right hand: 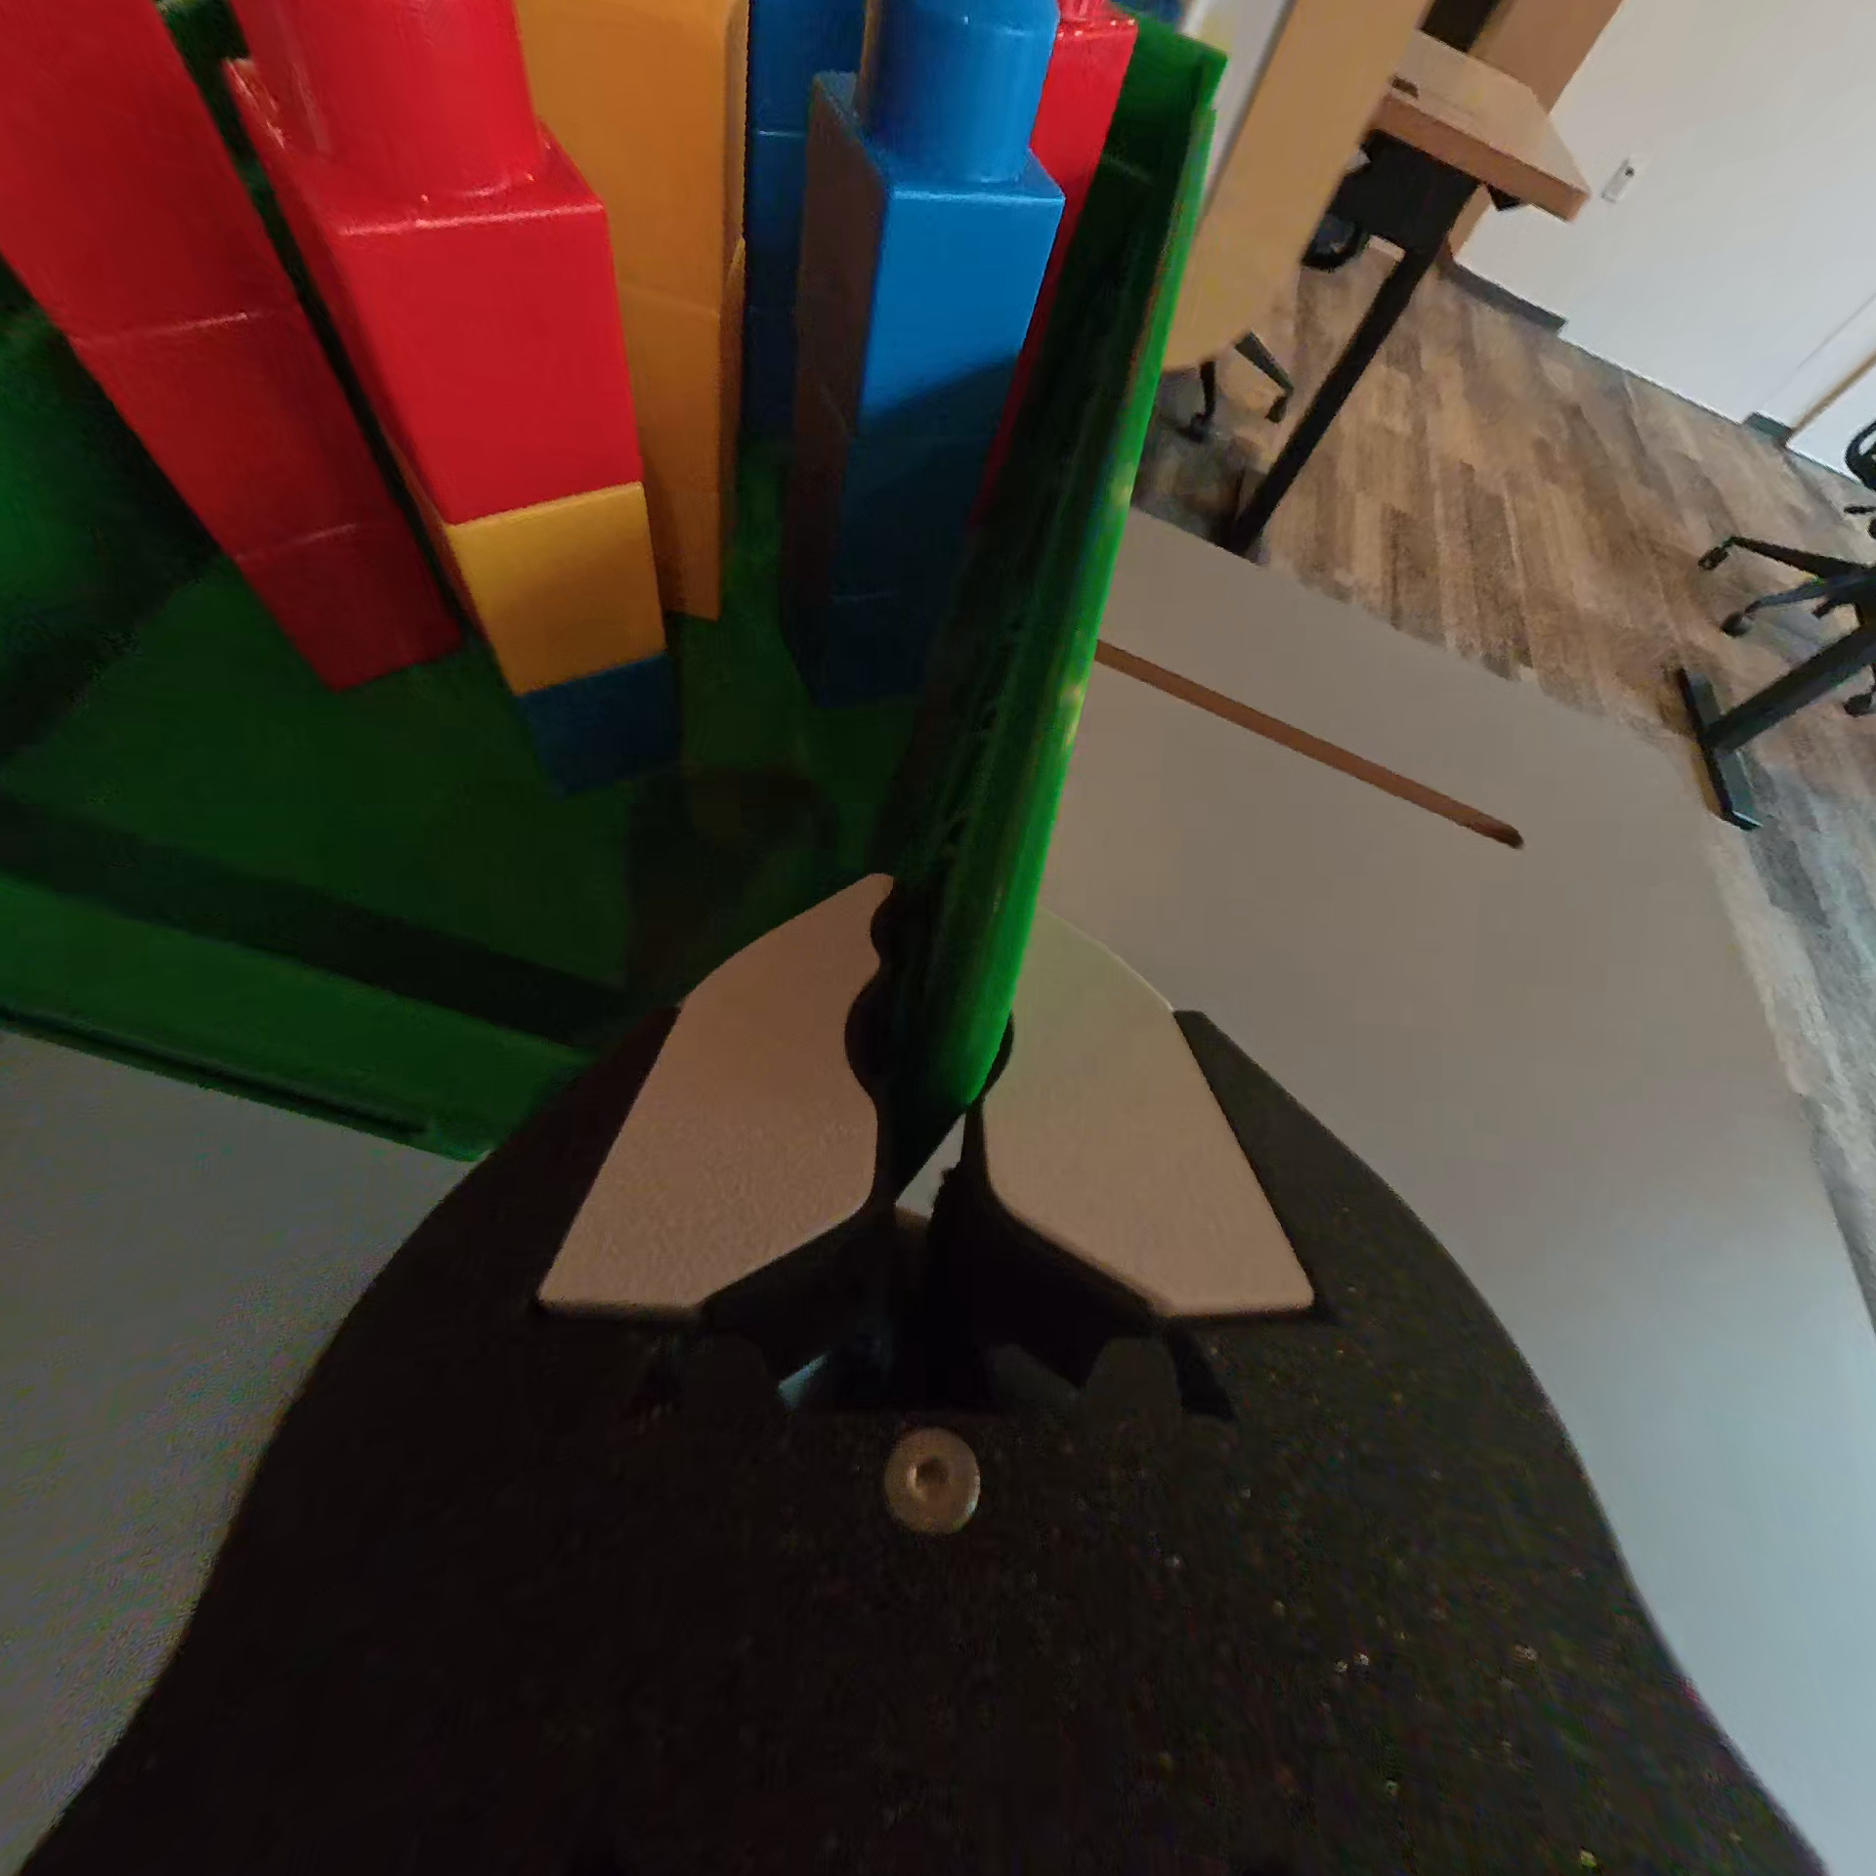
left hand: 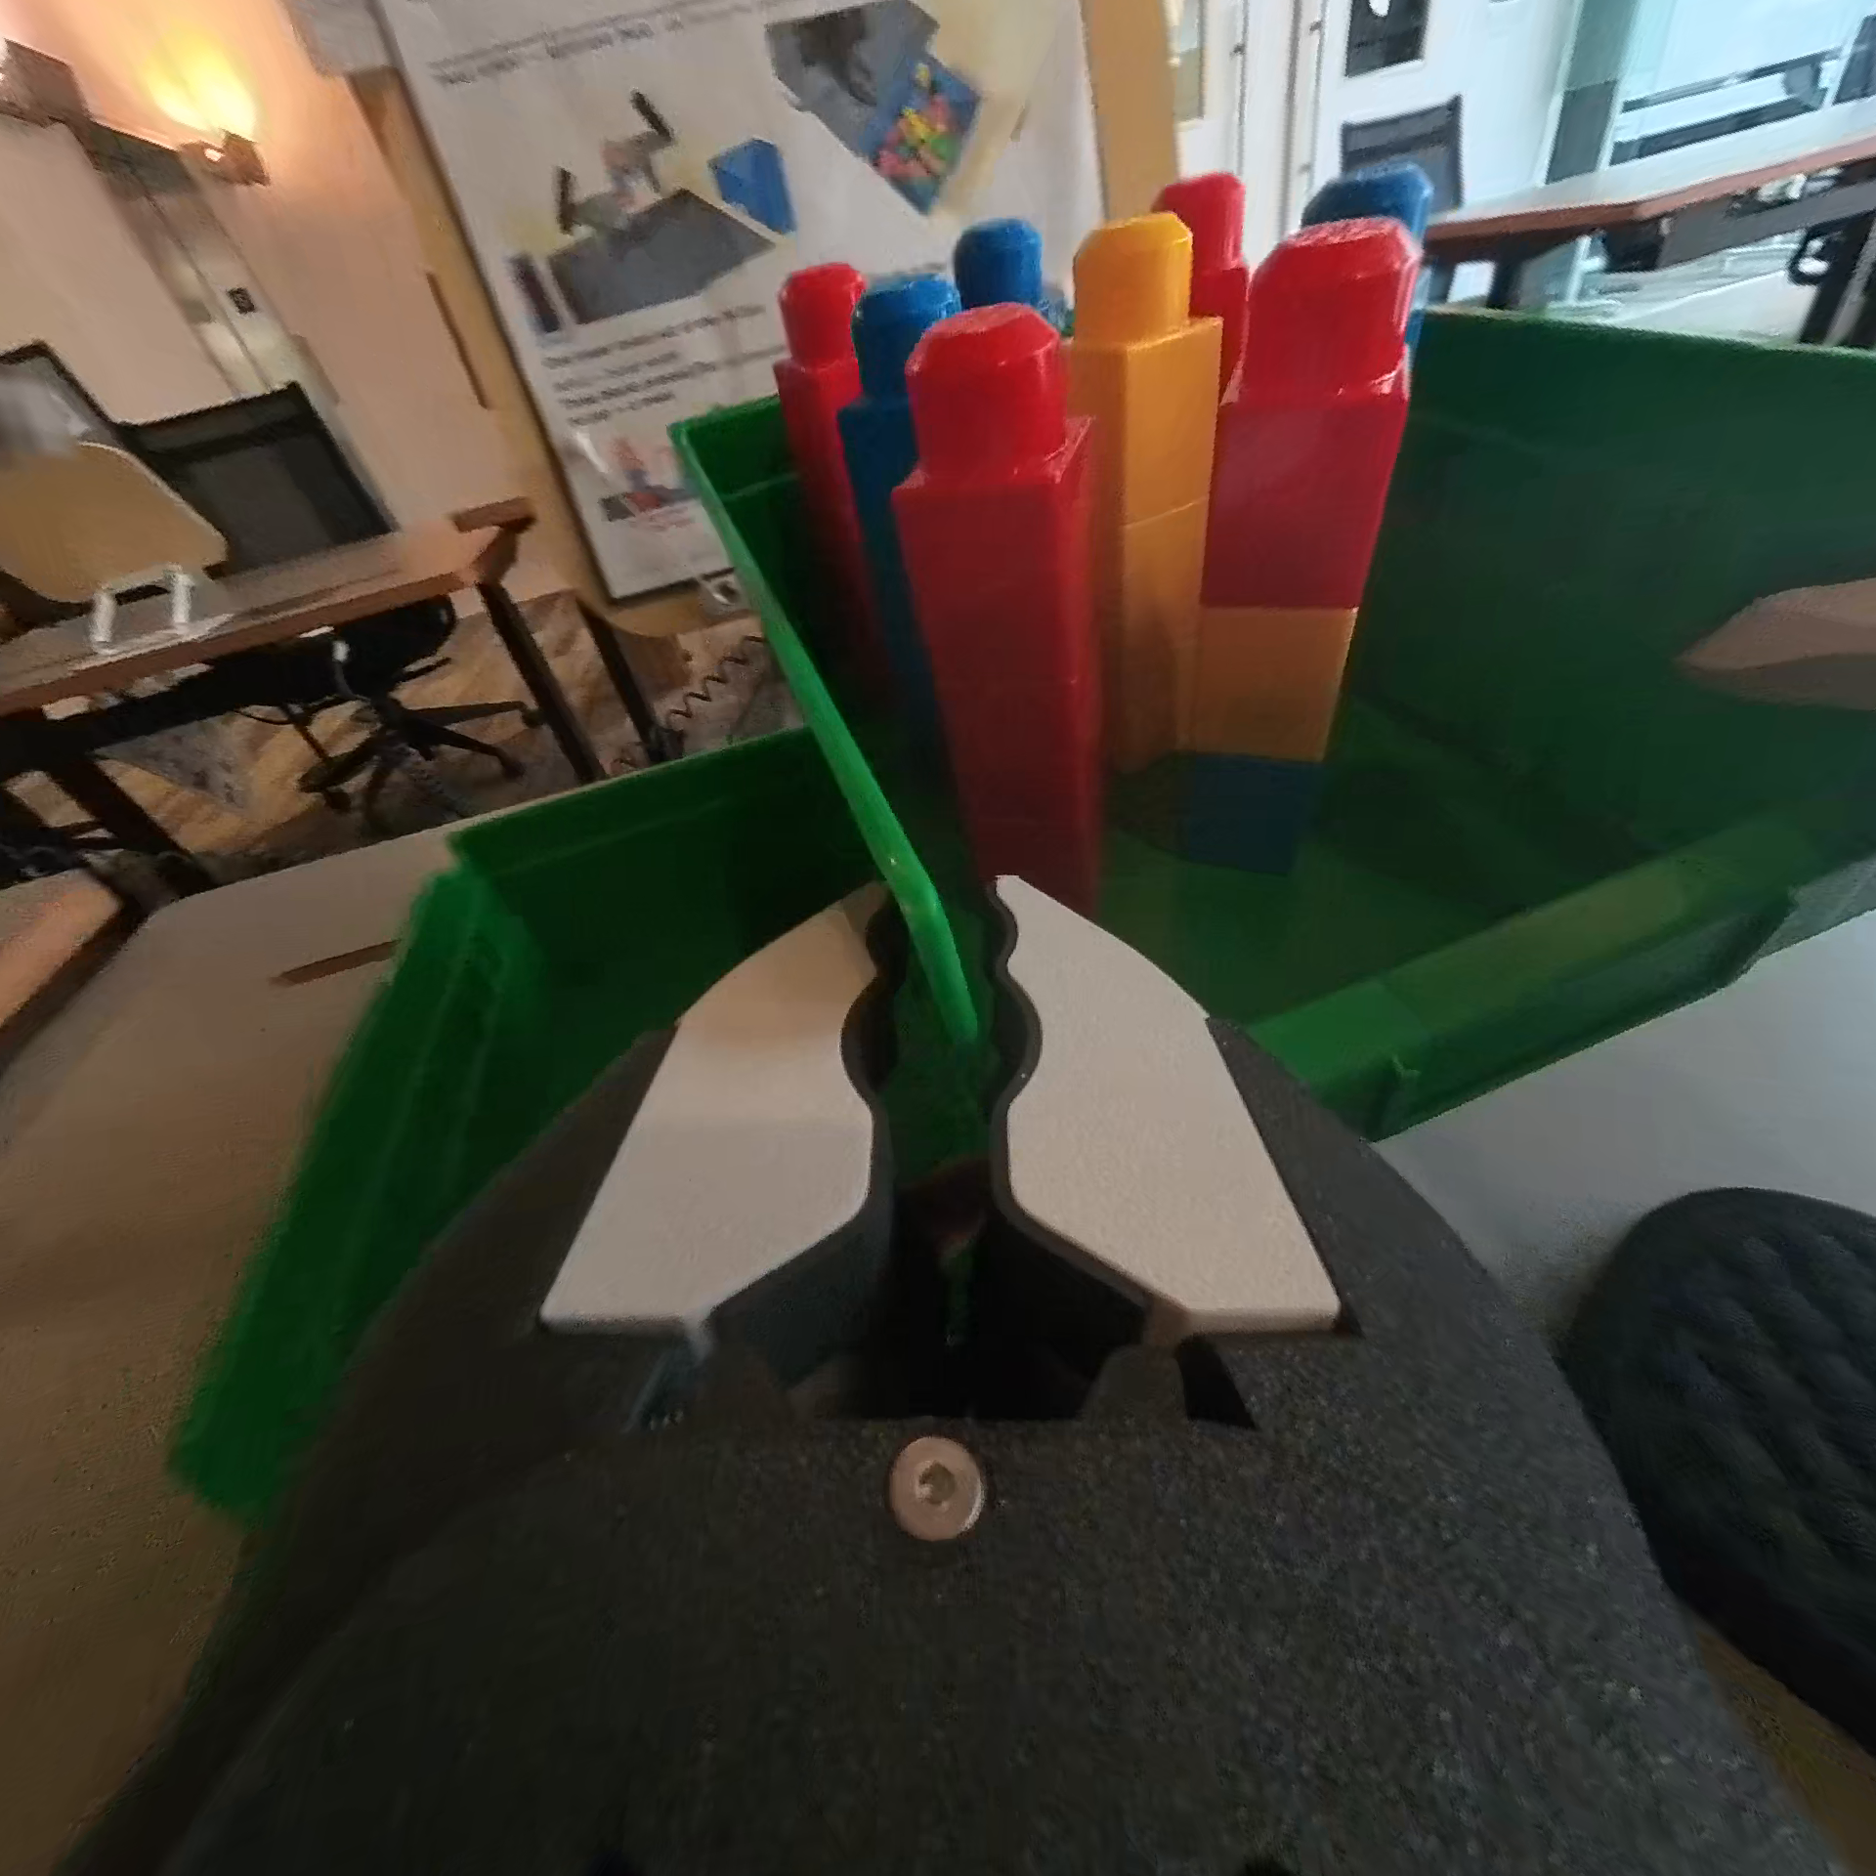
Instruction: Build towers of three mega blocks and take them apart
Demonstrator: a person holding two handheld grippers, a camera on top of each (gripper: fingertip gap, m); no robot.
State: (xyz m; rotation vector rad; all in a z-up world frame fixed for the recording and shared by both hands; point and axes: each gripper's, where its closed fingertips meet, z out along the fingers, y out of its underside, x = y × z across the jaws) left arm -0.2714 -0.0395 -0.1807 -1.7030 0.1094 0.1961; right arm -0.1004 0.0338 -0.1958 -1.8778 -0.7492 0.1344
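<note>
**Mega block towers stand in a green bin gripped on both sides**

Mega block towers (left hand: 1025, 568) stand upright and close together inside a green bin (left hand: 1584, 568) on a pale table (right hand: 1421, 914). Nearest the left wrist view is an all-red tower (left hand: 1000, 650); beside it rise a yellow tower (left hand: 1147, 487) and a mixed tower (left hand: 1289, 568) of red over yellow over blue, with more red and blue ones behind. In the right wrist view a blue tower (right hand: 944, 386) stands just inside the bin's wall.

Each tower's long axis is vertical, and each lies ahead of and above the fingertips in both views. The left gripper (left hand: 939, 975) is nearly closed, pinching a thin edge of the bin wall (left hand: 883, 843). The right gripper (right hand: 949, 1005) is clamped on another wall edge (right hand: 1025, 772). Neither holds a block.

Judging from this, the bin itself is in hand, not a tower. For the coming move, the red tower sits just past the left gripper's tips, so that side looks nearer to it; the blue tower is closest to the right. Either gripper would have to let go of the wall and rise to reach a top block.

Beyond the table are desks, office chairs (right hand: 1797, 629) and a poster (left hand: 650, 284) against the wall.
</note>
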